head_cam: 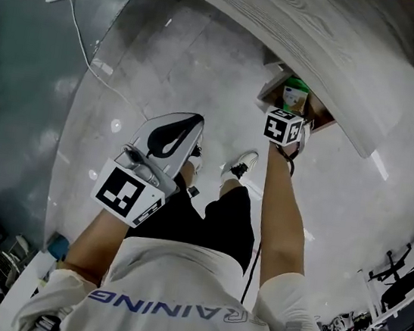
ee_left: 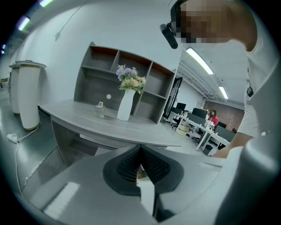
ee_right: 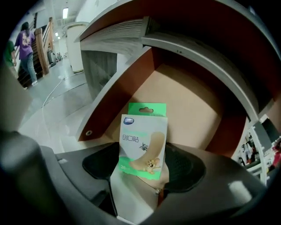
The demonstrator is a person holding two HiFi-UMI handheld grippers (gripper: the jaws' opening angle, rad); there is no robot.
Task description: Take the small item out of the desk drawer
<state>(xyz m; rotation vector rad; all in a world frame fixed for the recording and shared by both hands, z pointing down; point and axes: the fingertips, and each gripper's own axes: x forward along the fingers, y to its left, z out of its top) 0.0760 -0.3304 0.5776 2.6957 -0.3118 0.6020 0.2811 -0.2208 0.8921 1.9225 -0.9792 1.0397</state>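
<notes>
A small white and green box of plasters (ee_right: 144, 143) stands upright between the dark pads of my right gripper (ee_right: 142, 170), and both pads touch its sides. Behind it lies the open drawer (ee_right: 189, 101), with a pale bottom and red-brown walls, under the grey desk top. In the head view the box (head_cam: 295, 97) shows at the drawer's mouth (head_cam: 273, 86), just beyond the right gripper's marker cube (head_cam: 283, 126). My left gripper (head_cam: 171, 137) is held low in front of the person's legs, away from the drawer. Its jaws (ee_left: 140, 165) are shut with nothing in them.
The grey desk top (head_cam: 324, 40) overhangs the drawer. On the desk stand a shelf unit (ee_left: 118, 83), a white vase of flowers (ee_left: 126, 103) and a small bottle (ee_left: 100, 110). A white cable (head_cam: 80, 36) runs over the floor. The person's shoe (head_cam: 242, 162) is below the drawer.
</notes>
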